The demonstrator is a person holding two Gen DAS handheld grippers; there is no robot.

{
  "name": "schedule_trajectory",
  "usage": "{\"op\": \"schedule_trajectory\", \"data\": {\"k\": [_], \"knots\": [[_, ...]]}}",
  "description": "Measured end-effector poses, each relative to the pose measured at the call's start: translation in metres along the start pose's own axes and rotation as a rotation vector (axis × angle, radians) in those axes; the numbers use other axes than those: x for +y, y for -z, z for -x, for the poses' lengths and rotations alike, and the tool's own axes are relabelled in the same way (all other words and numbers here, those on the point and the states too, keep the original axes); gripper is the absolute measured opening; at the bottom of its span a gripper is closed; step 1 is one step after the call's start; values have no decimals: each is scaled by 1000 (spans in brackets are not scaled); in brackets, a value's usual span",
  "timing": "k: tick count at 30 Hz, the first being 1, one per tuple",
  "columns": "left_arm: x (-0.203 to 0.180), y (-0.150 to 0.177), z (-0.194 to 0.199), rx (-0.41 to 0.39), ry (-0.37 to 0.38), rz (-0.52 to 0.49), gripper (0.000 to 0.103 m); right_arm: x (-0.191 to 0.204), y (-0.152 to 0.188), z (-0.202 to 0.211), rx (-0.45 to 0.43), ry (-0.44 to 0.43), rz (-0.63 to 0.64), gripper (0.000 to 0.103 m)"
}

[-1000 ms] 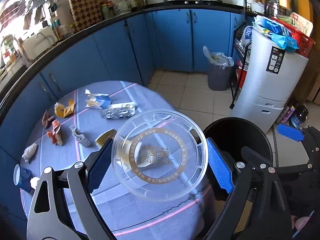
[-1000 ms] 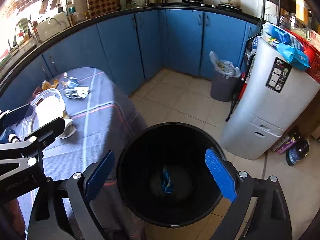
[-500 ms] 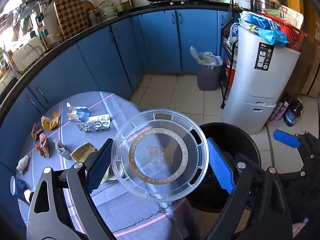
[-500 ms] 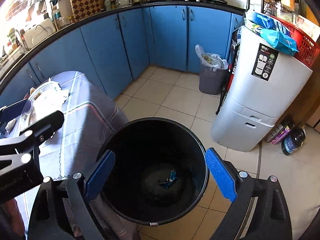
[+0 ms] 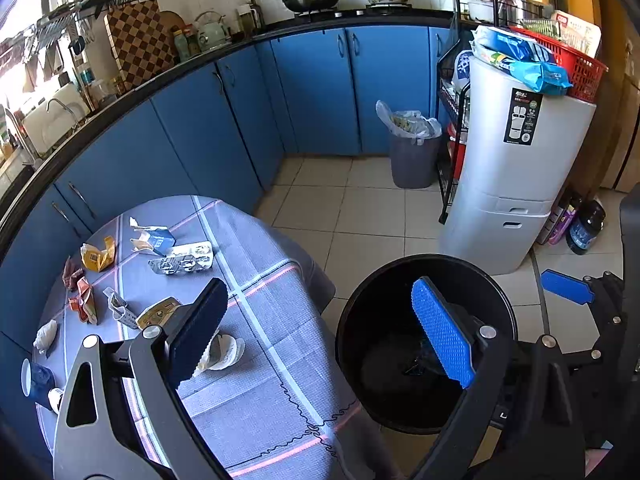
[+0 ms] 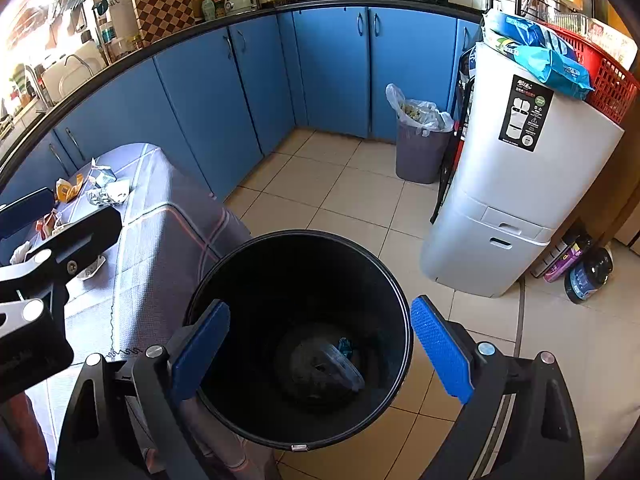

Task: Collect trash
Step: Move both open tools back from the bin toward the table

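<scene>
The clear round plastic lid [image 6: 340,364] is seen lying in the black round bin [image 6: 396,280]. Left gripper [image 5: 320,332] jaws have just been opening, nothing between; right gripper [image 6: 320,352] is held apart too. Wrappers [image 5: 96,256] are left on the bench [image 5: 256,360], far left.

Table with trash on it
The table [image 5: 256,364] has a blue cloth; wrappers [image 5: 96,256], a pill pack [image 5: 182,262] and a cup [image 5: 36,380] lie there.

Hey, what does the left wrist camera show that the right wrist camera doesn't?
Left wrist only: the blue cup at the table's near edge and the crumpled white paper behind the left tongs.
Right wrist only: the clear lid lying at the bottom of the black bin.
Both: the bin, the clothed table and its scattered wrappers.
</scene>
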State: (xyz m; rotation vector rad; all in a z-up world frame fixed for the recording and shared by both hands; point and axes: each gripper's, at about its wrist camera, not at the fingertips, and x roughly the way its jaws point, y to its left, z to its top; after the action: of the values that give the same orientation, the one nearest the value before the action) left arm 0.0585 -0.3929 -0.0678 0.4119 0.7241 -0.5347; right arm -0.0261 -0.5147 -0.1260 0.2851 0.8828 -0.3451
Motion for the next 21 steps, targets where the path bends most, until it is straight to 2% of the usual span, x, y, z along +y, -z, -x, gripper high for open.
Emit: {"op": "schedule_trajectory", "data": {"k": [11, 21], "knots": [[25, 8, 11, -6, -9, 56, 92, 18, -1, 9, -13, -1, 30, 89], [73, 32, 26, 1, -60, 140, 92, 62, -4, 16, -34, -30, 107, 90]]}}
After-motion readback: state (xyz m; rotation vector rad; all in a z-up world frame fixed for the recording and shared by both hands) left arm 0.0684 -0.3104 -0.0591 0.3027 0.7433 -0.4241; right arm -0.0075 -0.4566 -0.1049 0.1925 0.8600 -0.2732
